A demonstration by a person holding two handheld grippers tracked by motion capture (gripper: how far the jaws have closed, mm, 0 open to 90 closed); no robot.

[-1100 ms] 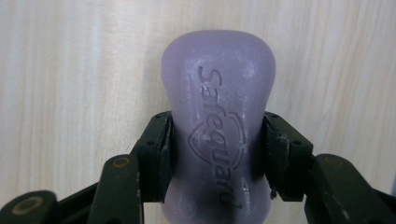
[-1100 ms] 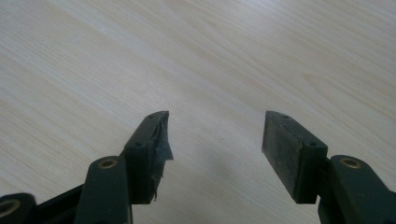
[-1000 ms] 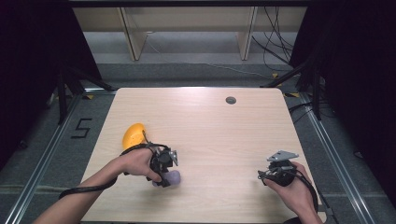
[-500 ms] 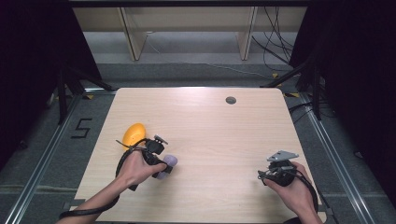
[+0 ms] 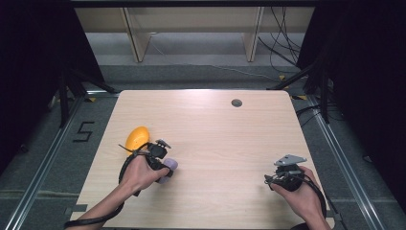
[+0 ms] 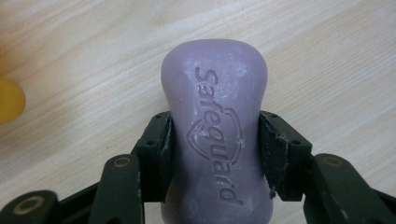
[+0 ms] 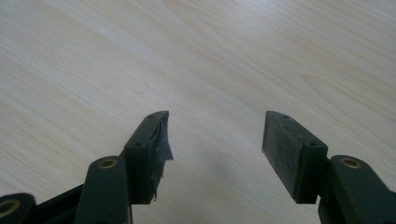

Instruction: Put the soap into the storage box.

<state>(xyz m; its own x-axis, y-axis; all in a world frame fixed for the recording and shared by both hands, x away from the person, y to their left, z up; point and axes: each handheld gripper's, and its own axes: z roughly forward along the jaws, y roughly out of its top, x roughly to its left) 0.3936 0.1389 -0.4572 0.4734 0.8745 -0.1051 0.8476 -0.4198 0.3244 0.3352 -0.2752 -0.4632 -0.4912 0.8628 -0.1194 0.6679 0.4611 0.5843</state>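
Left tool [image 6: 212, 140] clamped on soap bar [image 6: 215, 130] resting on table [image 5: 230, 139]; pickup apparently secured, placement outstanding. Right tool [image 7: 215, 140] gapes, holding nothing

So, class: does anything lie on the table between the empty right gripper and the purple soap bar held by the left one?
Nothing visible does. Bare light wooden table separates the open right gripper from the purple soap bar clamped in the left gripper.
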